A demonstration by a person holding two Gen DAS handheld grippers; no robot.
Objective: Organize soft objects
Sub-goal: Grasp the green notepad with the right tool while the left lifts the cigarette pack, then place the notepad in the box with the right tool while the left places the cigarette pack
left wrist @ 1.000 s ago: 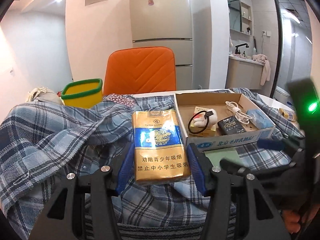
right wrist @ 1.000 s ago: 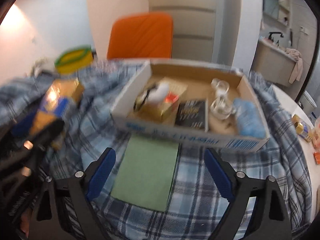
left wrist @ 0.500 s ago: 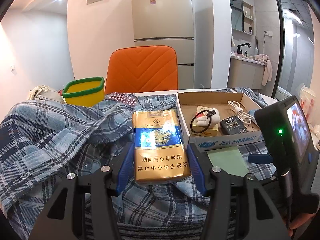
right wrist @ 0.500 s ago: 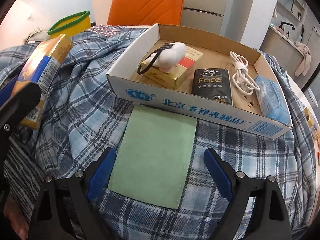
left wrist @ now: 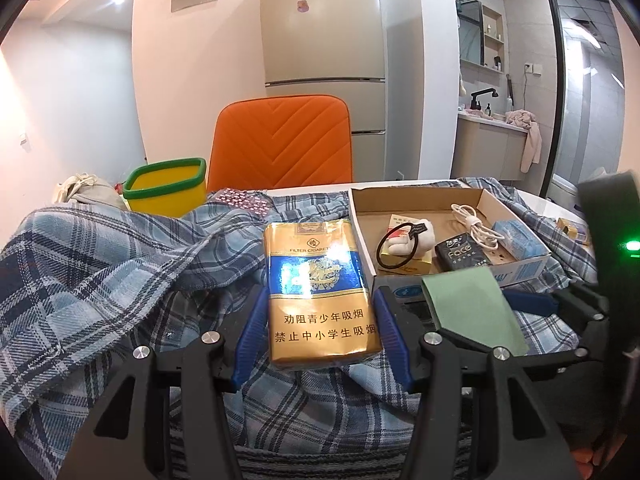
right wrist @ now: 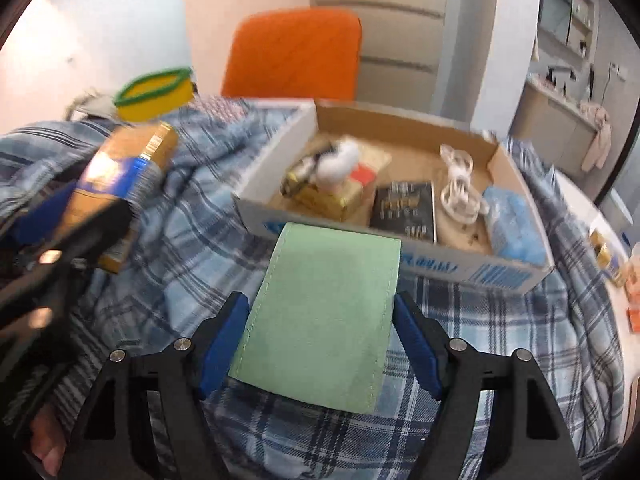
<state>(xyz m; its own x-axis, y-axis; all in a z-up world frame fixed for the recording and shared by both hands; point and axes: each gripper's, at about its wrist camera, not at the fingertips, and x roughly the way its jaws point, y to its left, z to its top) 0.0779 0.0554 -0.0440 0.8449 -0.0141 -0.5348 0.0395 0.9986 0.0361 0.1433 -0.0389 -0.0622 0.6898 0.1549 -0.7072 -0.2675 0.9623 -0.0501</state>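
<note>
Over the plaid cloth (right wrist: 500,340) just before the box (right wrist: 460,268), the right tool (right wrist: 320,344), jaws just closing, pinches a thin green pad (right wrist: 324,316) by both side edges, light and likely floppy, while the left tool (left wrist: 318,336) grips a soft cigarette pack (left wrist: 318,288) by its sides.

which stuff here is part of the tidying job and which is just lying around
In the job:
- gold cigarette pack, gripped by the left tool
- green pouch, between the right tool's closing fingers
- cardboard box with sorted items

Just lying about:
- plaid cloth
- yellow bin
- orange chair
</note>
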